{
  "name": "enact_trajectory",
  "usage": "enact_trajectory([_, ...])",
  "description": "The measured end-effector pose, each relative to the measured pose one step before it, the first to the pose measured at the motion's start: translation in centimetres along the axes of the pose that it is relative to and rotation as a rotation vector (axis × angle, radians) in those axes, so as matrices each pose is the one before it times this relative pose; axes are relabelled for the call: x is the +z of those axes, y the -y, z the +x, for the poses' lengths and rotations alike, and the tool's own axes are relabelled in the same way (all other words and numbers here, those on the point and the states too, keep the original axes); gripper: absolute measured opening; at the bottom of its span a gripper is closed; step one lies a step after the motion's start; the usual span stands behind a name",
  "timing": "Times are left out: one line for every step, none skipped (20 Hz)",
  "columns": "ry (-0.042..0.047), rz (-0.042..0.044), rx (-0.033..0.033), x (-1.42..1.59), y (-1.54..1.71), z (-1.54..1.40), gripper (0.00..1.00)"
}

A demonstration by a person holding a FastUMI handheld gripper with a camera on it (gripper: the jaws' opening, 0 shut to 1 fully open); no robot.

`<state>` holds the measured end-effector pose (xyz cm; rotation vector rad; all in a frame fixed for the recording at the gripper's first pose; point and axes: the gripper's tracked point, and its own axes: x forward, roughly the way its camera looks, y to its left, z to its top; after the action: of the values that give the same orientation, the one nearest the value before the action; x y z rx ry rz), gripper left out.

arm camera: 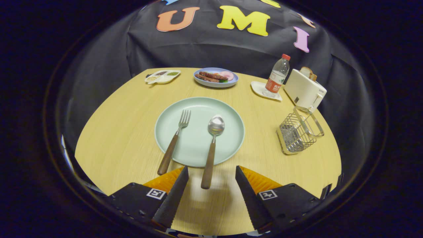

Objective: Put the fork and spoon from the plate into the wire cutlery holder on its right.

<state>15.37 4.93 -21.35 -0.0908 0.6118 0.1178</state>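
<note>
Cutlery lies on a pale green plate (228, 114) at the middle of a light wooden tabletop (122, 132): a fork (174, 146) with a brown handle on the plate's left half, tines pointing away, and a spoon (211, 148) with a matching handle to its right, bowl up and roughly parallel to the fork. Both handles run over the plate's near rim onto the wood. The hand-held gripper (211, 173) hovers low over the near side of the tabletop with its fingers spread wide apart and holding nothing; the end of the spoon's handle sits between the two fingertips, touching neither. The fork's handle end lies just ahead of the left finger. Right of the plate and well apart from it stands the wire cutlery holder (297, 130), tilted in this fisheye view. Just beyond the holder is a white toaster (304, 90) with bread in it, and next to that a plastic bottle (277, 77) on a small white dish (259, 88). At the far side sit a blue plate of food (215, 77) and a small divided tray (162, 76).
</note>
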Motion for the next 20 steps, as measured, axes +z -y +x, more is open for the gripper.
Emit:
enact_trajectory([-0.02526,-0.00460,0.00037,-0.222,-0.139,0.332,0.81])
enact_trajectory([-0.03079,-0.00477,0.01023,-0.444,-0.387,0.482,0.78])
enact_trajectory([-0.03283,-0.00894,0.00162,-0.438,-0.067,0.464,0.76])
enact_trajectory([-0.02583,-0.00219,0.00121,-0.400,-0.034,0.191,0.75])
enact_trajectory([-0.02391,0.00506,0.00098,-0.120,-0.020,0.300,0.73])
enact_trajectory([-0.02153,0.00902,-0.00092,-0.052,-0.052,0.271,0.71])
enact_trajectory([-0.02586,0.00822,0.01365,-0.185,-0.283,0.214,0.67])
enact_trajectory([-0.02061,0.00571,0.00765,-0.106,-0.205,0.089,0.67])
enact_trajectory([-0.00323,0.00240,-0.00110,0.316,-0.113,-0.032,0.60])
enact_trajectory([-0.00012,-0.00767,-0.00431,0.281,0.068,0.006,0.53])
enact_trajectory([0.00023,-0.00722,-0.00643,0.203,0.059,0.028,0.46])
enact_trajectory([-0.00952,-0.00157,-0.00311,-0.211,0.046,0.225,0.39])
enact_trajectory([-0.00599,0.00625,0.00282,0.008,-0.064,-0.102,0.34])
enact_trajectory([-0.00143,0.00211,0.00277,0.082,-0.005,0.122,0.34])
enact_trajectory([-0.00251,-0.00370,0.00432,0.024,-0.001,-0.021,0.33])
enact_trajectory([0.00247,-0.00518,-0.00612,0.079,0.126,-0.015,0.33])
enact_trajectory([-0.00524,0.00140,-0.01471,-0.138,0.455,-0.052,0.24])
enact_trajectory([-0.00658,0.01173,0.01178,-0.048,-0.286,0.174,0.18])
enact_trajectory([-0.00217,0.01273,0.01753,-0.039,-0.353,-0.127,0.19])
enact_trajectory([-0.00022,-0.00135,0.00732,-0.088,-0.021,0.129,0.20])
